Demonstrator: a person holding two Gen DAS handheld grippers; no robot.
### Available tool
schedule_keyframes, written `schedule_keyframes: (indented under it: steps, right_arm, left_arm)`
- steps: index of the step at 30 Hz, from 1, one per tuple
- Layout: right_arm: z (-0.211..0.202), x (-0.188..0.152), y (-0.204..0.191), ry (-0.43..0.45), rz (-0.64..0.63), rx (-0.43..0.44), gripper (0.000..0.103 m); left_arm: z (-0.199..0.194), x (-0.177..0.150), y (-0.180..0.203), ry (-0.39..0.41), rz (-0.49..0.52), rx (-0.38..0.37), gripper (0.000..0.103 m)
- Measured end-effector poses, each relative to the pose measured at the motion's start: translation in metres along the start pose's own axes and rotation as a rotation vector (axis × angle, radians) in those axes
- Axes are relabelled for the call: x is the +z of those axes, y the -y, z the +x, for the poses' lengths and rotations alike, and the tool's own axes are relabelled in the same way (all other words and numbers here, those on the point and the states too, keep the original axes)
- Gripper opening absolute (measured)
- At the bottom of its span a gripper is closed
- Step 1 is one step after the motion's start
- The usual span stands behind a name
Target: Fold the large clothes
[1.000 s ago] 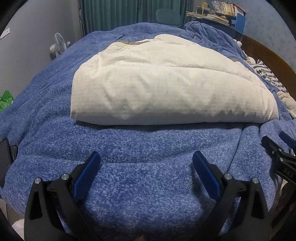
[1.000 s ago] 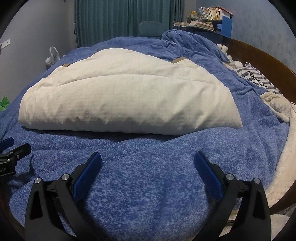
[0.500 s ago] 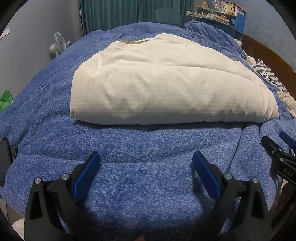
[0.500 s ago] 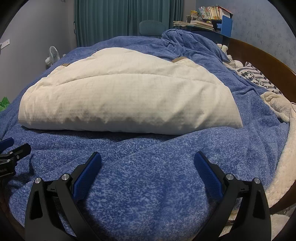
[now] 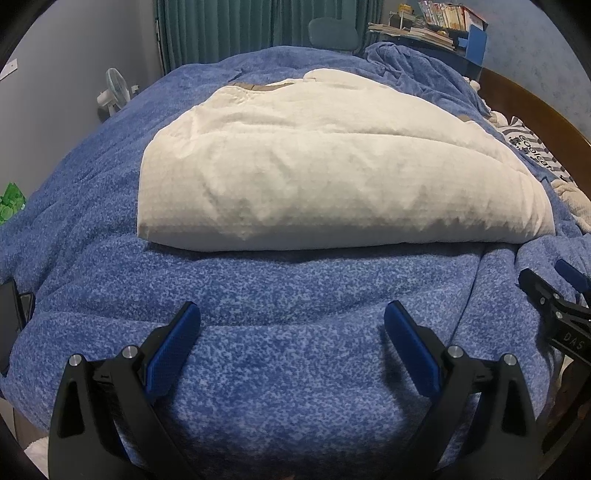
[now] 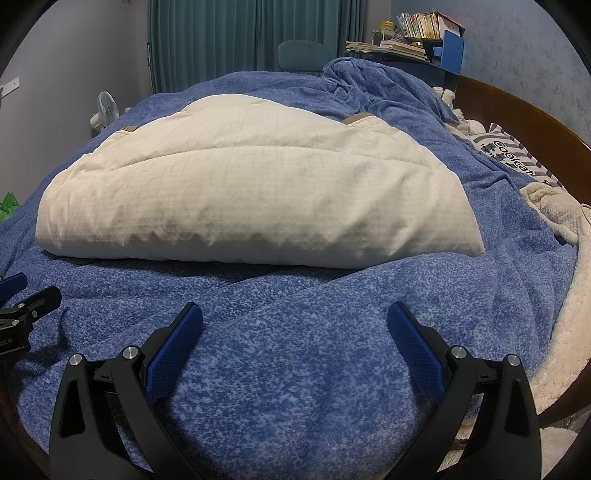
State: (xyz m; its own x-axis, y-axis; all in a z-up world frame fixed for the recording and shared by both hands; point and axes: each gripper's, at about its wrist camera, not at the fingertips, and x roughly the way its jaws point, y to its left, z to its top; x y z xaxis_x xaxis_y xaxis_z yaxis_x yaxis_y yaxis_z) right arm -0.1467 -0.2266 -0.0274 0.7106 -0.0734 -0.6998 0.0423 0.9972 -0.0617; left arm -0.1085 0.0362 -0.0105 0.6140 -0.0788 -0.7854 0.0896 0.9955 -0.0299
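Observation:
A cream quilted garment [image 5: 332, 173] lies folded in a thick pad on the blue bedspread [image 5: 295, 295]; it also shows in the right wrist view [image 6: 258, 195]. My left gripper [image 5: 291, 314] is open and empty, hovering over the bedspread in front of the garment's near edge. My right gripper [image 6: 293, 314] is open and empty, also short of the near edge, and shows at the right of the left wrist view [image 5: 554, 295]. The left gripper's tip shows at the left edge of the right wrist view [image 6: 26, 299].
A bunched blue blanket [image 6: 384, 88] lies at the far right. A striped pillow [image 6: 517, 162] and cream fleece [image 6: 554, 221] lie by the wooden bed frame [image 6: 517, 107]. A fan [image 5: 116, 88], curtains and a cluttered shelf [image 6: 417, 33] stand beyond.

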Motion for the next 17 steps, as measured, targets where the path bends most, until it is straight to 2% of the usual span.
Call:
schedule_keyframes:
  steps: [6, 12, 17]
  right_arm:
    - [-0.0001, 0.0000, 0.0006, 0.000, -0.002, 0.000, 0.096]
    - [0.0002, -0.0004, 0.0010, -0.001, -0.002, -0.001, 0.096]
    - [0.0007, -0.0019, 0.0011, -0.001, -0.001, -0.002, 0.096]
  left_arm:
    - [0.0003, -0.0008, 0.0076, 0.008, 0.034, 0.012, 0.095]
    - [0.0030, 0.0001, 0.0074, -0.019, 0.010, -0.036, 0.095]
    - [0.0044, 0.0009, 0.0059, -0.024, 0.008, -0.036, 0.095]
